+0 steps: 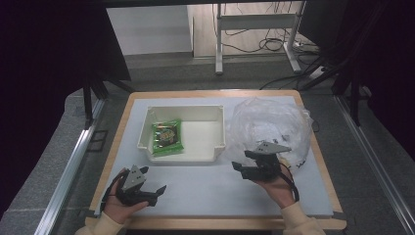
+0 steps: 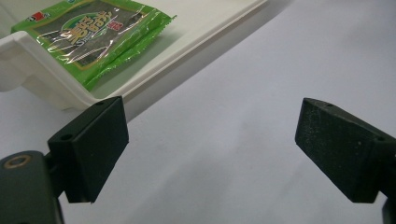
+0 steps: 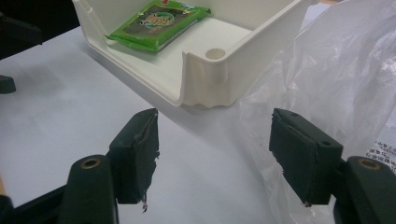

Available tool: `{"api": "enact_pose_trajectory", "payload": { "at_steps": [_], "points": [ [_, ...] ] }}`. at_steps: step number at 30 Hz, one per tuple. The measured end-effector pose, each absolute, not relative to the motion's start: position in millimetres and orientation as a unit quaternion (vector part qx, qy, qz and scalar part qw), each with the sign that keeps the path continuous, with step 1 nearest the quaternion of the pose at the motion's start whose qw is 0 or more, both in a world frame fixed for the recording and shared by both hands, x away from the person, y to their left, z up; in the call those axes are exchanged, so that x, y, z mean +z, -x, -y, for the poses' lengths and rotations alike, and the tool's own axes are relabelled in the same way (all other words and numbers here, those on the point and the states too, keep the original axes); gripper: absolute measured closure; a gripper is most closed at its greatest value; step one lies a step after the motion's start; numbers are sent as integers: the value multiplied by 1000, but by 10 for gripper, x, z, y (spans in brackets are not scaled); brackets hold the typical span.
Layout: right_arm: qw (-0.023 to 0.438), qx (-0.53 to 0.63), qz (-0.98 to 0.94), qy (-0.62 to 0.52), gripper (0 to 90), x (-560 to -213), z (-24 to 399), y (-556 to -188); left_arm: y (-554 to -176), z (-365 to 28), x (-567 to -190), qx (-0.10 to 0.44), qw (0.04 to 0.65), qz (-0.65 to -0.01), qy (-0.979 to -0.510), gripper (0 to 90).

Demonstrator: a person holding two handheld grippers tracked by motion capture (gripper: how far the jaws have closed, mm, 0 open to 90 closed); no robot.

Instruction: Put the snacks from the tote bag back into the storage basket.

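Note:
A green snack packet point(image 1: 167, 136) lies flat in the left half of a white bin point(image 1: 215, 152) at the middle of the table; the packet point(image 2: 93, 35) and the bin point(image 2: 42, 86) show again in the left gripper view, and the packet point(image 3: 159, 23) and bin point(image 3: 205, 88) in the right gripper view. A crumpled clear plastic bag point(image 1: 274, 125) lies right of the bin. My left gripper point(image 1: 152, 182) rests near the front left, open, with bare table between its jaws point(image 2: 212, 154). My right gripper point(image 1: 244, 169) sits at the bag's near edge, open, with nothing between its jaws point(image 3: 215, 156); the bag point(image 3: 345, 84) lies beside its right jaw.
A white mat point(image 1: 205, 188) covers the wooden table point(image 1: 215, 223), with bare mat in front of the bin between the two hands. Metal rails point(image 1: 68, 171) run along both sides. A desk frame and cables point(image 1: 274, 44) stand on the floor behind.

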State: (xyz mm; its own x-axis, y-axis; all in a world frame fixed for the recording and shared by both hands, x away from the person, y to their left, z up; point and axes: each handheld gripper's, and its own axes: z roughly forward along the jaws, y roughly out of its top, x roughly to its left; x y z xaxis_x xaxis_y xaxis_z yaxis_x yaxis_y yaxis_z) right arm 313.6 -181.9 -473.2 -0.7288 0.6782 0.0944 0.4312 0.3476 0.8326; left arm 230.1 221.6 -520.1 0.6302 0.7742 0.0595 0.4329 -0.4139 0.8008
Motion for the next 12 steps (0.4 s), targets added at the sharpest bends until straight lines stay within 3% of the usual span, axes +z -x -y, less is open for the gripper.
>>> {"api": "enact_pose_trajectory", "payload": {
  "at_steps": [12],
  "points": [
    [133, 462, -810, -336, 326, -4712, 1801, -3108, -2308, -2187, -5204, 214, 389, -366, -818, 95]
  ]
}}
